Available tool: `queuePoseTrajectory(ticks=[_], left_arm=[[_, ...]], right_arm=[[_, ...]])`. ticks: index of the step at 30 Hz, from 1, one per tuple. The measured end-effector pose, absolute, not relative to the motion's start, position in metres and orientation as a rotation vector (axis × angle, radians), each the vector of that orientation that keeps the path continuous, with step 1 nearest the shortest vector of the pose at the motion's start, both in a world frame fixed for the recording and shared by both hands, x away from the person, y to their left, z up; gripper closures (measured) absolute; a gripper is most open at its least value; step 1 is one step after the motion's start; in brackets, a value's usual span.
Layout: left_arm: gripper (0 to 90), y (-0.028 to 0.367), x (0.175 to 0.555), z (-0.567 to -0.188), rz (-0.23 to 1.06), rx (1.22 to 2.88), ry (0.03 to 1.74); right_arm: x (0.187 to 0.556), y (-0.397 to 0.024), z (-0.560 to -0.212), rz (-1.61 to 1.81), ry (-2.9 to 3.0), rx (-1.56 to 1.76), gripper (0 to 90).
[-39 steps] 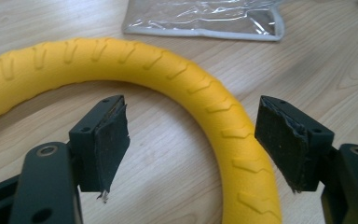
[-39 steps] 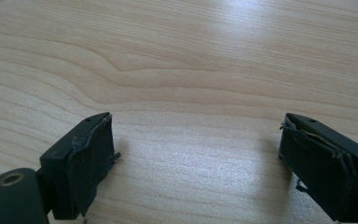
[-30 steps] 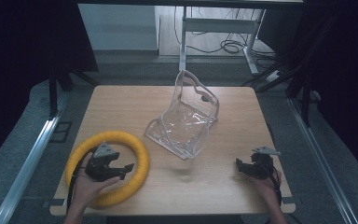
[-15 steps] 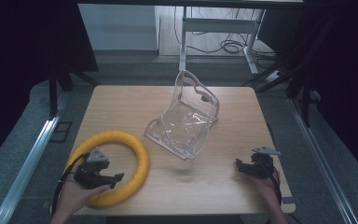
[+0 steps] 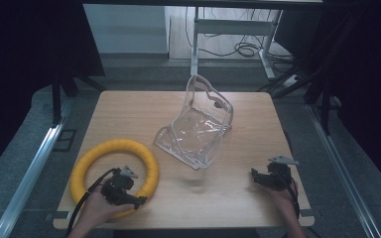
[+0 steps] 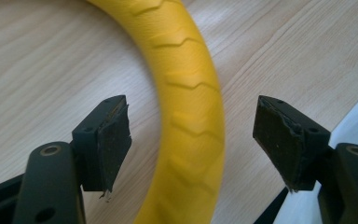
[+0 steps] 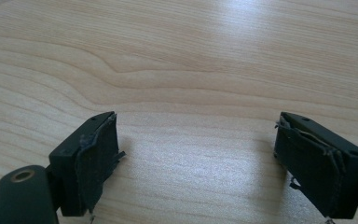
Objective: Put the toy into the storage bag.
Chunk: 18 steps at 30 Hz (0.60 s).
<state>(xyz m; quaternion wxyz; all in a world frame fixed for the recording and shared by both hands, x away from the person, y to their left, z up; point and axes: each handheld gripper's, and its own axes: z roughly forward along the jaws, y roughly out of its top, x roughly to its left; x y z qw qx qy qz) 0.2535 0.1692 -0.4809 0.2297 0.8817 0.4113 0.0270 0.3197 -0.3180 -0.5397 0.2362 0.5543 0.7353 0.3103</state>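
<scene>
Looking down, I saw the table (image 5: 129, 114) mid-frame, the clear bag (image 5: 198, 131) at its centre and the yellow ring (image 5: 113, 148) lower left. My left gripper (image 6: 191, 140) had its jaws spread wide astride the ring, gripping nothing. My right gripper (image 7: 196, 158), lower right, gaped over bare wood.

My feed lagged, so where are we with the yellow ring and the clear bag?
Nothing looks finished: the yellow ring lies flat on the table, apart from the clear bag, which stands open. In hand: the left gripper is open with its jaws straddling the ring's band, not closed. The right gripper is open over bare wood. Left, probably: gripping, lifting and bagging the ring.
</scene>
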Motion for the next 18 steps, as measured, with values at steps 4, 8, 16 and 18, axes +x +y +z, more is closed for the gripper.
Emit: queuePoseTrajectory(ticks=[4, 8, 16, 18], left_arm=[[27.8, 0.162, 0.262, -0.488, 0.05, 2.442, 1.16], [30.2, 0.155, 0.271, -0.495, 0.024, 2.456, 1.194], [38.7, 0.144, 0.28, -0.507, 0.039, 2.473, 1.257], [42.0, 0.142, 0.28, -0.507, 0.058, 2.468, 1.268]], right_arm=[[0.32, -0.318, -0.54, 0.85, 2.014, 1.522, 13.6], [0.32, -0.318, -0.54, 0.85, 2.014, 1.523, 13.6], [0.32, -0.318, -0.54, 0.847, 2.01, 1.526, 13.6], [0.32, -0.318, -0.54, 0.847, 2.009, 1.528, 13.6]])
